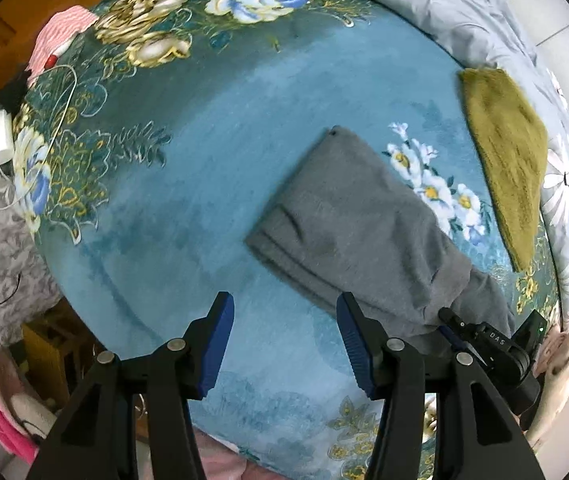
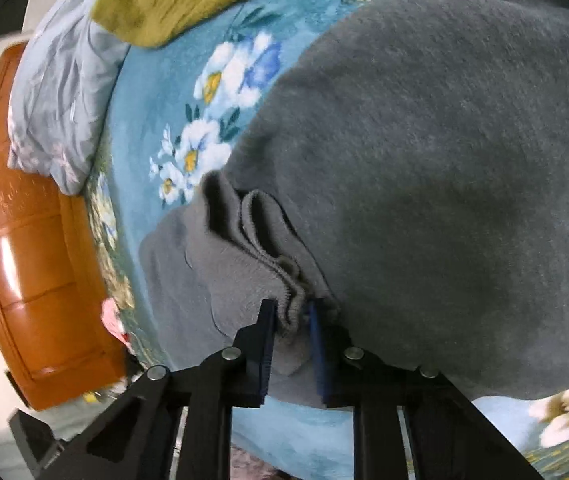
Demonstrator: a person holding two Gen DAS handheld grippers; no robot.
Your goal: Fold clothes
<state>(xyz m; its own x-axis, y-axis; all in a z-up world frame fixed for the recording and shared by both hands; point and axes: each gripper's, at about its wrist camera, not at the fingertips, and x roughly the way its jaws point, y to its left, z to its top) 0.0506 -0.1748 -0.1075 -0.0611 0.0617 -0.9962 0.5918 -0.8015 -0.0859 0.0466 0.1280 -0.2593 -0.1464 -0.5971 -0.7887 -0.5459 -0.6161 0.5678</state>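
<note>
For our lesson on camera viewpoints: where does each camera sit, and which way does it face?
Left wrist: on the left hand-held gripper, jaws open and empty, looking down on the blue floral blanket; the right hand-held gripper shows.
Right wrist: on the right hand-held gripper, angled down, pinching the grey garment.
Shared: grey garment, olive towel, blanket.

I see a grey fleece garment (image 1: 360, 220) lying folded and mostly flat on the bed, its long body running from about ten o'clock to four o'clock in the left wrist view. Its ribbed hem (image 2: 280, 280) is bunched into folds at the four o'clock end, lifted slightly off the cover.
</note>
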